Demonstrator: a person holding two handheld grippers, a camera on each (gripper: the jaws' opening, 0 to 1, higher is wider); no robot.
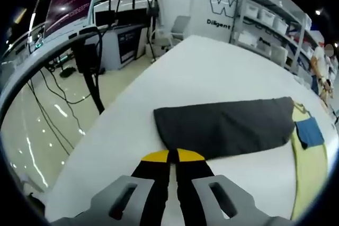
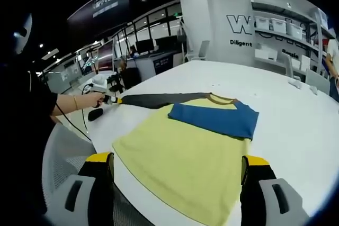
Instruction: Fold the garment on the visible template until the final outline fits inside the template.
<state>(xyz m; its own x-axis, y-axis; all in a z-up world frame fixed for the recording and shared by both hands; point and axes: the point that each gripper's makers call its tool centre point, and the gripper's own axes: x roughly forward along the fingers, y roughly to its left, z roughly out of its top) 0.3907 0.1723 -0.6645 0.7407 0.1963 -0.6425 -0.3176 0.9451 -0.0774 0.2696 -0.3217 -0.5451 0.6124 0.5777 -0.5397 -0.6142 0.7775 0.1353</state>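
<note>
A yellow shirt lies flat on the white table. Its blue sleeve is folded across the chest, and its dark grey sleeve stretches straight out to the side. My left gripper is shut on the cuff corner of the grey sleeve. In the right gripper view a hand holds that left gripper at the tip of the grey sleeve. My right gripper stands wide open above the shirt's hem, holding nothing. The blue sleeve and yellow body also lie at the right in the left gripper view.
The table's curved edge runs close to the left gripper, with glossy floor, cables and a black stand beyond. Shelves with white bins and a person are past the far side. Small white items sit far right.
</note>
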